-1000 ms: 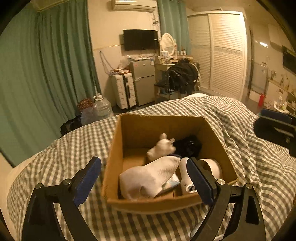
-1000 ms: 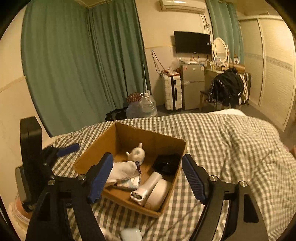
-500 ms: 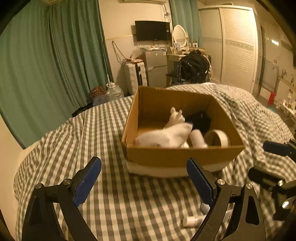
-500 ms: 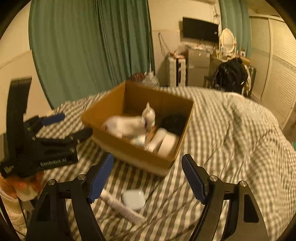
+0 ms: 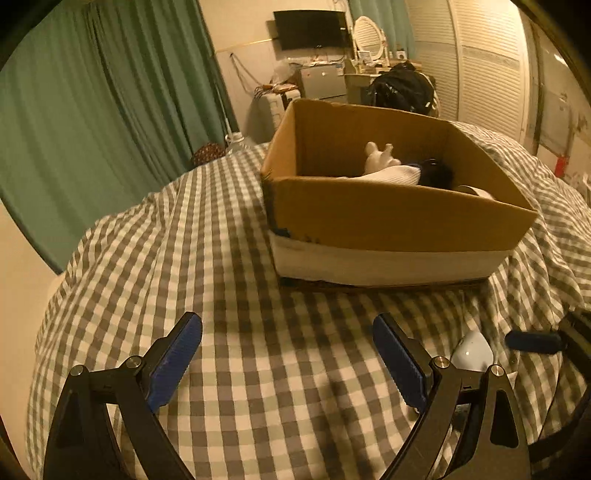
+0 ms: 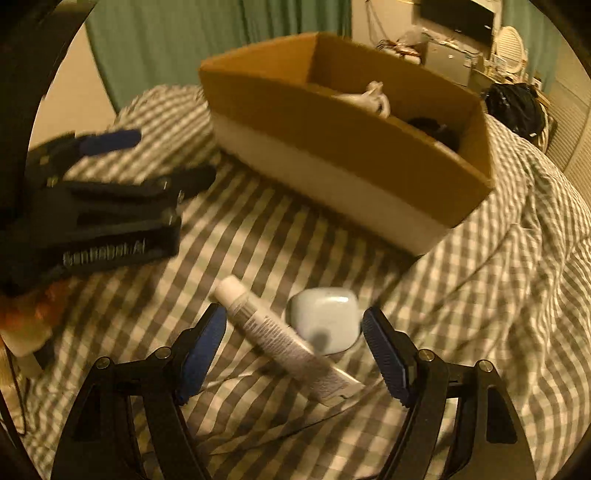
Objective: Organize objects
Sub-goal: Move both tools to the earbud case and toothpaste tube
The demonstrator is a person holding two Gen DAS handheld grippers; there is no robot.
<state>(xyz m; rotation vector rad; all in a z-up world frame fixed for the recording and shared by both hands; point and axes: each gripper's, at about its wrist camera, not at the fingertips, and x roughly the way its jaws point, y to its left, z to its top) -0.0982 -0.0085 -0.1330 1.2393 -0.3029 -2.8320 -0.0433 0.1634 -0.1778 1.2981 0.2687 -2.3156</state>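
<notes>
Item 1: open brown cardboard box w/ white lower band [image 5: 391,221], on bed w/ grey-and-white checked cover [image 5: 229,280]. Contents seen over the rim: white ribbed cloth [image 5: 391,172], small white figure w/ raised limbs [image 5: 378,157], black item [image 5: 436,173] beside them. Rest of contents hidden by near wall.

Item 2: white squeeze tube w/ printed text and white cap [image 6: 280,338], lying on the bed cover in front of the box, diagonal, cap end toward the box.

Item 3: pale blue rounded case [image 6: 325,319], on the cover, touching or just beside the tube's right side; cannot tell which. In left wrist view same case [image 5: 472,350] shows partly behind the right finger.

Left claw [image 5: 288,354]: blue-padded fingers wide apart, nothing between them, over bare checked cover, near side of the box.

Right claw [image 6: 293,350]: jaws wide, not gripping; tube and case lie between/just ahead of the pads, no contact visible. View slightly blurred.

Bkgd: green curtains [image 5: 92,122], wall-mounted black TV [image 5: 310,29], white louvred wardrobe [image 5: 484,62].
</notes>
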